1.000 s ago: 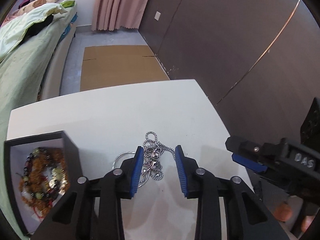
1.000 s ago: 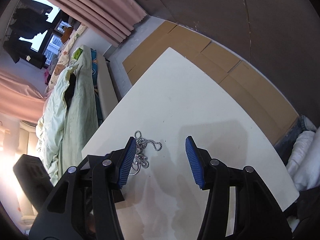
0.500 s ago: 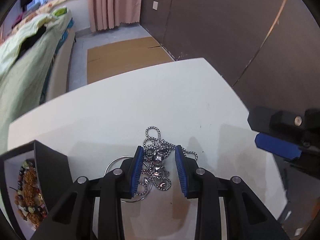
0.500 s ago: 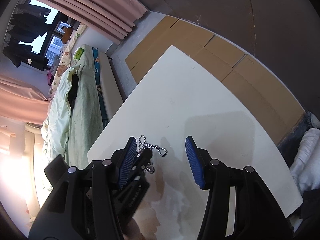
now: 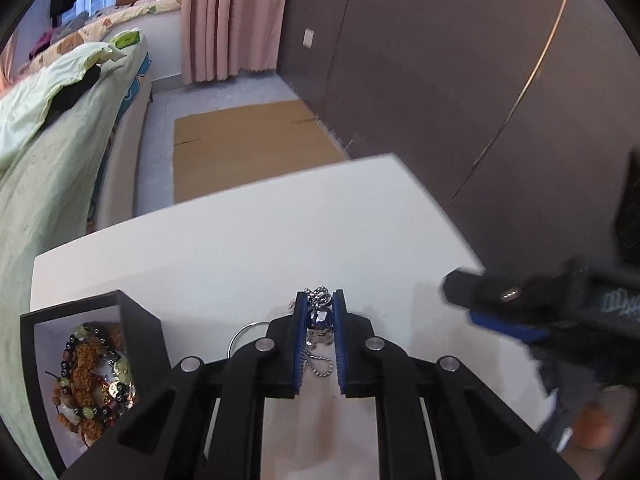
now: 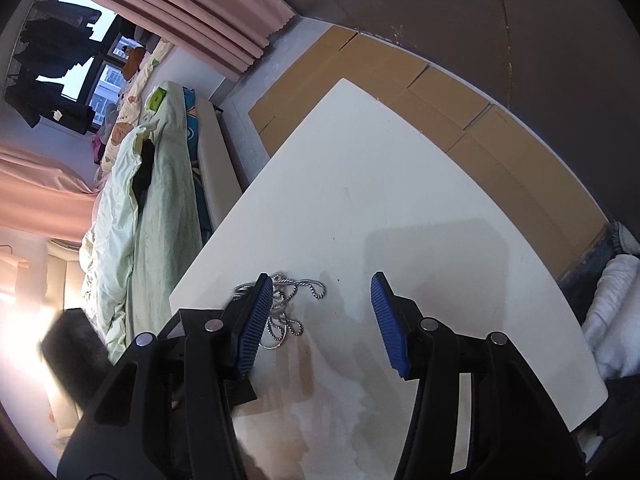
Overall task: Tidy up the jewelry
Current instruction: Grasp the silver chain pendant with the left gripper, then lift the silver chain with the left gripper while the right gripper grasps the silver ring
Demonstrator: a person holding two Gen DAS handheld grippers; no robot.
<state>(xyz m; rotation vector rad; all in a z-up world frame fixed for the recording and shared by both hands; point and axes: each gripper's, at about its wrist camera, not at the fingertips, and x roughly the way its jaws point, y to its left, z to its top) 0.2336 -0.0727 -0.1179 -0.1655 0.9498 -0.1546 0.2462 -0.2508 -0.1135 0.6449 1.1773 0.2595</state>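
A silver ball-chain necklace [image 5: 319, 318] with a dark pendant lies bunched on the white table [image 5: 240, 248]. My left gripper [image 5: 319, 300] is closing on it, its blue pads against the pendant, and chain loops trail below between the fingers. A thin silver bangle [image 5: 244, 332] shows just left of the fingers. The black jewelry box [image 5: 140, 320] at the left holds several beaded bracelets [image 5: 92, 376]. My right gripper [image 6: 320, 278] hovers open over the table with nothing between its pads. The chain [image 6: 304, 286] lies beside its left finger.
A finger of my right gripper [image 5: 504, 326] reaches in from the right in the left wrist view. Past the table's far edge there is flattened cardboard [image 5: 248, 148] on the floor, a bed with green bedding [image 5: 48, 152] to the left and a dark wall [image 5: 440, 80] to the right.
The left jaws have narrowed from a loose straddle to pressing on the necklace's pendant. The left view has shifted, so more of the box shows again. The right gripper has kept still.
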